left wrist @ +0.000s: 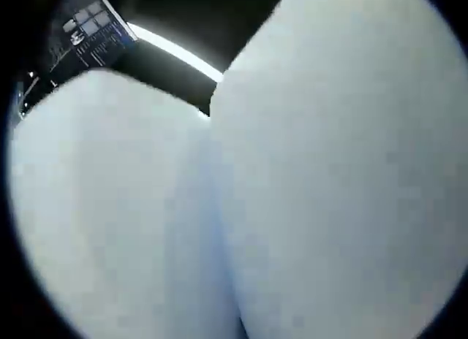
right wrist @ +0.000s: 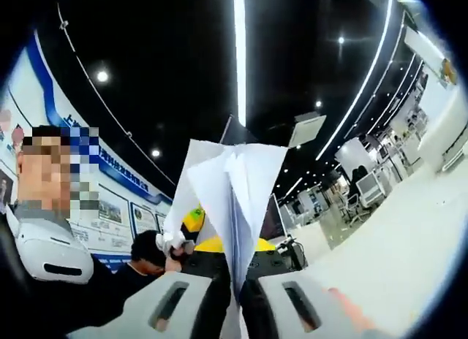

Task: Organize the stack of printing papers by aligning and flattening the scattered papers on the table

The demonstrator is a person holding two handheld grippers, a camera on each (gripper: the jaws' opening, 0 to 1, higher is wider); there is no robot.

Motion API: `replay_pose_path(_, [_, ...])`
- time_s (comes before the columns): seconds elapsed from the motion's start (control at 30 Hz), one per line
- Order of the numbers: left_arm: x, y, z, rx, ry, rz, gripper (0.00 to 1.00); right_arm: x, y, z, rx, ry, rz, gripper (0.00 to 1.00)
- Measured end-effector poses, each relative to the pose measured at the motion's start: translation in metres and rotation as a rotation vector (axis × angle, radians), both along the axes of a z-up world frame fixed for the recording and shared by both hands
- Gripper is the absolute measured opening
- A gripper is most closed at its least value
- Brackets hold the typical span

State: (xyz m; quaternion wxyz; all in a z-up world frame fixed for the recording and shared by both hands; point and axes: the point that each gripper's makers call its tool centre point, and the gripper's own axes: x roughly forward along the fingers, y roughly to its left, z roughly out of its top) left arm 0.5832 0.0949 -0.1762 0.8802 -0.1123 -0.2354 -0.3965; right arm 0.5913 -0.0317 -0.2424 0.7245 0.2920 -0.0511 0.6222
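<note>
Papers (right wrist: pixel 234 200): a sheaf of white printing sheets, seen in the right gripper view standing on edge between the two grey jaws of the right gripper (right wrist: pixel 235 299), which are closed narrowly on the lower edge of the sheaf. Sheets fan slightly above the jaws, their upper corners uneven and not aligned, one corner folded into a point near the top. In the left gripper view, the papers (left wrist: pixel 329 178) lie very close to the lens as two broad, blurred white surfaces meeting along a soft crease down the middle; the left gripper's own jaws are hidden behind this white, so whether they are wide, narrow or holding anything cannot be told. Behind the sheaf, in the right gripper view: a yellow and black device (right wrist: pixel 219 255), partly covered by the papers, its nature unclear. Lower left: a person in dark clothing (right wrist: pixel 142 262), head bent, beside a white rounded object (right wrist: pixel 47 255). Lower right: a pale bench surface (right wrist: pixel 395 251) running away toward a bright office area with desks and monitors. Overhead: black ceiling (right wrist: pixel 175 54) with a long light strip (right wrist: pixel 239 54) and scattered round spotlights. Left wall: a blue and white display board (right wrist: pixel 110 200). Top left of the left gripper view: a tilted printed panel (left wrist: pixel 91 32) and a bright light bar (left wrist: pixel 179 54) on dark ground.
</note>
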Motion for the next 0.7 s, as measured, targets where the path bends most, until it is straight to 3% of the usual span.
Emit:
replay_pose_path(0.43, [0.008,0.006,-0.020,0.034,0.056,-0.006,0.09,0.010,-0.041,0.008,-0.097,-0.028,-0.138,0.00])
replay_pose_path(0.7, [0.016,0.001,-0.055,0.095,0.149,-0.065,0.08,0.018,-0.055,-0.001,-0.235,-0.060,-0.208,0.00])
